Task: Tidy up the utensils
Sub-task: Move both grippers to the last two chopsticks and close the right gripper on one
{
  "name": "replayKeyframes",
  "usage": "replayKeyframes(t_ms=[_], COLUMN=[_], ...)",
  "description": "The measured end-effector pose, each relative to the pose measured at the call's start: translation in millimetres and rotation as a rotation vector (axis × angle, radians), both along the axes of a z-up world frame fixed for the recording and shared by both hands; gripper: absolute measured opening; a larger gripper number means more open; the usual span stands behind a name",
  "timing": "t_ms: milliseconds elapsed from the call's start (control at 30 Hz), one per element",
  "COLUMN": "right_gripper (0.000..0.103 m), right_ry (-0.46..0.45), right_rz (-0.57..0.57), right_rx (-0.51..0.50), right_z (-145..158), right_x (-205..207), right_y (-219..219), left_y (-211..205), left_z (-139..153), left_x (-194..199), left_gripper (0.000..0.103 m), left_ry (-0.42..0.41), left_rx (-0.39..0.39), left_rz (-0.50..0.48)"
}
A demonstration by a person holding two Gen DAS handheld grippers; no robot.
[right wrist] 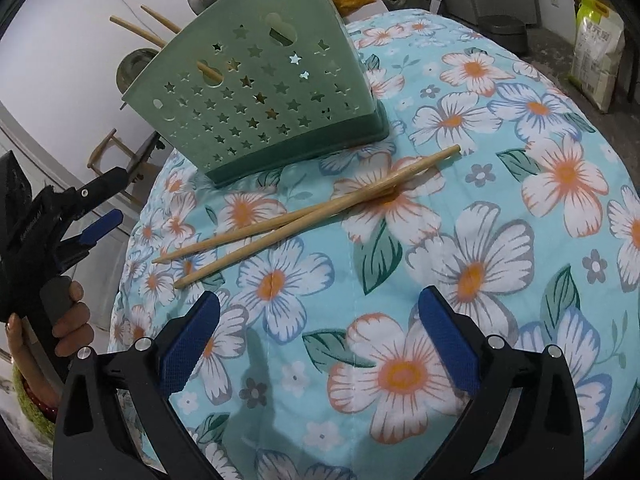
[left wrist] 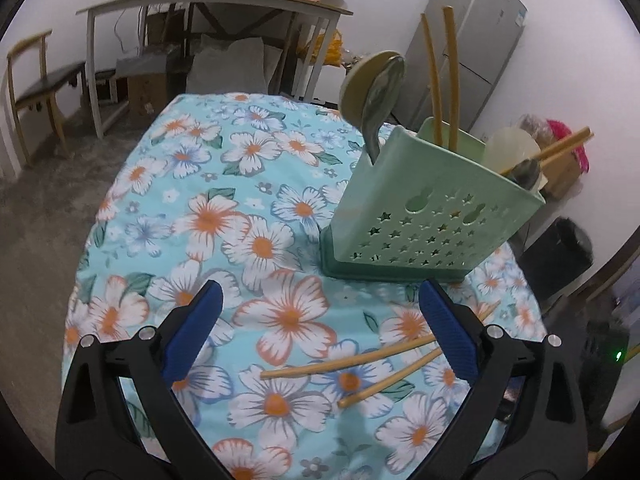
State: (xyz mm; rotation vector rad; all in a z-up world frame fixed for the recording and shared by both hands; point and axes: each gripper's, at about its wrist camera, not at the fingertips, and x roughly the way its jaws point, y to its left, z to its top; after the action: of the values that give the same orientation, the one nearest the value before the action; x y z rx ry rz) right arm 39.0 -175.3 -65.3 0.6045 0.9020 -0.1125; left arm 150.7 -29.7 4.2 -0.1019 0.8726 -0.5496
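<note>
A green utensil holder (left wrist: 428,212) with star-shaped holes stands on the floral tablecloth (left wrist: 256,208). Two spoons (left wrist: 380,96) and several chopsticks (left wrist: 442,76) stick out of the holder. Two loose wooden chopsticks (left wrist: 360,364) lie crossed on the cloth in front of the holder (right wrist: 272,92); the right wrist view shows the pair (right wrist: 304,212) too. My left gripper (left wrist: 320,300) is open above the cloth, with the chopsticks' far ends passing under its right finger. My right gripper (right wrist: 320,312) is open and empty, nearer me than the chopsticks. The left gripper (right wrist: 102,200) also appears at the left edge, held by a hand.
The table (right wrist: 520,200) has a rounded edge dropping off all around. Behind it stand a long cluttered desk (left wrist: 216,4), a chair (left wrist: 36,84), a grey fridge (left wrist: 480,40), a black bin (left wrist: 560,252) and a bag of rice (right wrist: 598,52) on the floor.
</note>
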Motion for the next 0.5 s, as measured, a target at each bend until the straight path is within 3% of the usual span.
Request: replayKeyframes(t_ms=[367, 500], right_gripper=[0.097, 0.097], right_ry=[0.000, 0.000], right_rz=[0.048, 0.031], right_rx=[-0.030, 0.098], right_z=[1.0, 2.2], right_x=[-1.9, 2.0], right_y=[3.7, -14.3], left_y=[4.2, 1.7], left_z=[2.9, 4.2], left_x=[1.3, -3.6], left_gripper=[0.095, 0.095], left_ry=[-0.024, -0.045], left_rx=[-0.050, -0.066], left_rz=[0.006, -0.029])
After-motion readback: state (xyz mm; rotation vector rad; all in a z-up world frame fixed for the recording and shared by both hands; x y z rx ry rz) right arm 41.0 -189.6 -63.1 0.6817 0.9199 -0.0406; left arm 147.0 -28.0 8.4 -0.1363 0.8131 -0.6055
